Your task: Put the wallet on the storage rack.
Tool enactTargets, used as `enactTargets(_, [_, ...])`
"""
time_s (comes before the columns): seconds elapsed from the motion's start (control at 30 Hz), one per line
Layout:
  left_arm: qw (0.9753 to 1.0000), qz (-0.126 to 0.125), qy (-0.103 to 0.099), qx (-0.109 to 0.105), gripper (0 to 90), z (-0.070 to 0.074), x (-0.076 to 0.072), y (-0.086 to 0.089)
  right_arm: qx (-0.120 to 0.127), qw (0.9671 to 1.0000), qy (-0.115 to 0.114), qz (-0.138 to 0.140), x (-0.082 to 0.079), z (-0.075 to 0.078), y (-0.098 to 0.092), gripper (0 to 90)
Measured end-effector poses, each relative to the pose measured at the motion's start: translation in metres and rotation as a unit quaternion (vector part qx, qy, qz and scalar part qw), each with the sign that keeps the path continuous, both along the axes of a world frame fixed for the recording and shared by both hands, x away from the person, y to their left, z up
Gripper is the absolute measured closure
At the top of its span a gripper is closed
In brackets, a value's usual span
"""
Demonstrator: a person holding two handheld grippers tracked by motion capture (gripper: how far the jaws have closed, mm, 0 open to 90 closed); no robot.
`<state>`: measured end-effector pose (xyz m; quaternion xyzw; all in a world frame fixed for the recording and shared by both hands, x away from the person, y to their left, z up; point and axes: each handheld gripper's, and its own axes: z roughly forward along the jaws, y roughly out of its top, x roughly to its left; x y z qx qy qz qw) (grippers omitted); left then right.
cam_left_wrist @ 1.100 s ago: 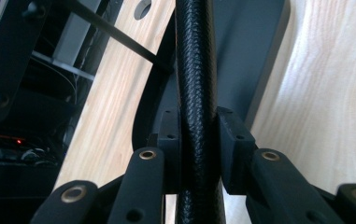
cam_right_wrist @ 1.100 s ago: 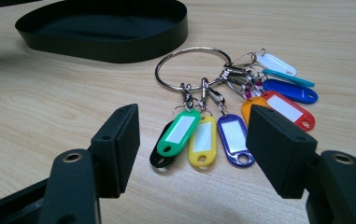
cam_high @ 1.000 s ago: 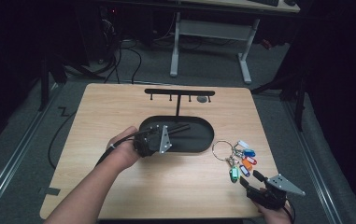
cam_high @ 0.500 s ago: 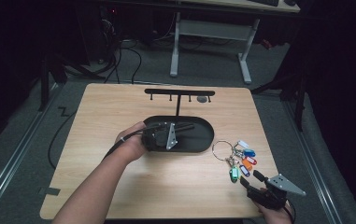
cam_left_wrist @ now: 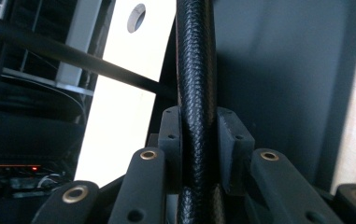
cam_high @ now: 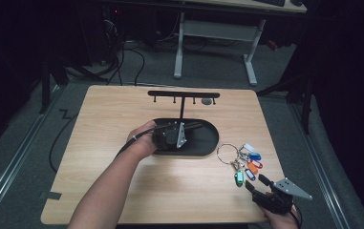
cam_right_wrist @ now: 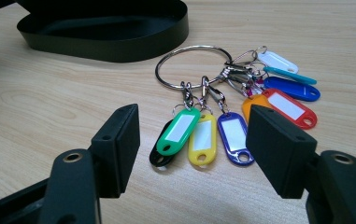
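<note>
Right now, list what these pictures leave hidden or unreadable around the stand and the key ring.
- Left claw: left gripper view, shut on the stand post; the post covers the contact faces.
- Stand base: high view, hand and gripper cover its left part.
- Black tag: right gripper view, mostly under the green tag.
- Tag labels: too small in the high view, blank-looking in the right gripper view.
- Right claw: open, jaw bases cut by the bottom edge.

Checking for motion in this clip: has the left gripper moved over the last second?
Yes. The left gripper has moved right and slightly away from the person, toward the stand's upright post, above the black oval base. Its jaws are shut on the post.
</note>
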<state>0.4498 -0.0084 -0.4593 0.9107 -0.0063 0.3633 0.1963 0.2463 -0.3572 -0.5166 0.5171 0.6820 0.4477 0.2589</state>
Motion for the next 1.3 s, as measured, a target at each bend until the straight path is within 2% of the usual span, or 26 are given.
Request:
enactTargets(0.03, [1.0, -0.004, -0.004, 0.006, 74.6, -0.001, 0.001, -0.003, 0.0, 1.0, -0.001, 0.0, 0.0, 0.0, -0.001, 35.5])
enactTargets(0.2, [0.9997, -0.019, -0.016, 0.0, 74.7, -0.002, 0.005, -0.011, 0.001, 1.0, 0.001, 0.0, 0.0, -0.001, -0.001, 35.6])
enactTargets(0.3, [0.9993, -0.025, -0.024, 0.01, 74.7, -0.007, 0.006, -0.016, 0.002, 1.0, 0.0, -0.001, 0.0, -0.001, -0.002, 35.7])
enactTargets(0.33, [0.9989, -0.028, -0.03, 0.022, 74.6, -0.012, 0.006, -0.017, 0.003, 1.0, -0.001, -0.001, 0.0, -0.001, -0.003, 35.7])
enactTargets(0.37, [0.9988, -0.03, -0.032, 0.024, 74.6, -0.015, 0.006, -0.017, 0.003, 1.0, -0.001, -0.001, 0.0, -0.001, -0.003, 35.7])
enactTargets(0.53, [0.999, -0.027, -0.025, 0.024, 74.4, -0.017, 0.007, -0.013, 0.004, 1.0, -0.001, -0.001, 0.0, -0.001, -0.004, 35.8])
enactTargets(0.67, [0.9991, -0.021, -0.016, 0.033, 74.0, -0.02, 0.008, -0.007, 0.004, 1.0, -0.001, 0.0, -0.001, 0.0, -0.003, 35.7])
enactTargets(0.7, [0.9995, -0.017, -0.005, 0.027, 73.7, -0.02, 0.008, -0.005, 0.002, 1.0, -0.001, 0.0, -0.001, 0.0, -0.002, 35.7])
enactTargets(0.77, [0.9994, -0.015, -0.005, 0.031, 73.3, -0.02, 0.008, -0.004, 0.002, 1.0, 0.0, 0.0, -0.001, -0.001, -0.002, 35.7])
enactTargets(0.8, [0.9995, -0.015, 0.012, 0.023, 72.9, -0.022, 0.008, -0.002, 0.002, 1.0, 0.001, 0.001, 0.0, -0.001, -0.002, 35.7])
enactTargets(0.9, [0.9993, -0.016, 0.022, 0.026, 70.2, -0.023, 0.008, -0.002, 0.001, 1.0, 0.003, 0.0, 0.0, -0.002, -0.001, 35.7])
enactTargets(1.0, [0.9985, -0.004, 0.053, 0.014, 67.0, -0.025, 0.008, -0.002, 0.002, 1.0, 0.004, 0.0, 0.0, -0.002, -0.001, 35.7])
enactTargets(1.1, [0.9979, 0.001, 0.063, 0.012, 63.5, -0.025, 0.008, -0.002, 0.003, 1.0, 0.005, 0.0, 0.0, -0.002, -0.001, 35.7])
enactTargets(1.2, [0.9964, 0.01, 0.084, -0.002, 58.6, -0.023, 0.007, -0.002, 0.002, 1.0, 0.005, 0.001, 0.0, -0.002, -0.001, 35.7])
enactTargets(1.3, [0.9961, 0.012, 0.087, -0.001, 54.5, -0.024, 0.005, -0.001, 0.002, 1.0, 0.005, 0.0, 0.0, -0.002, -0.001, 35.7])
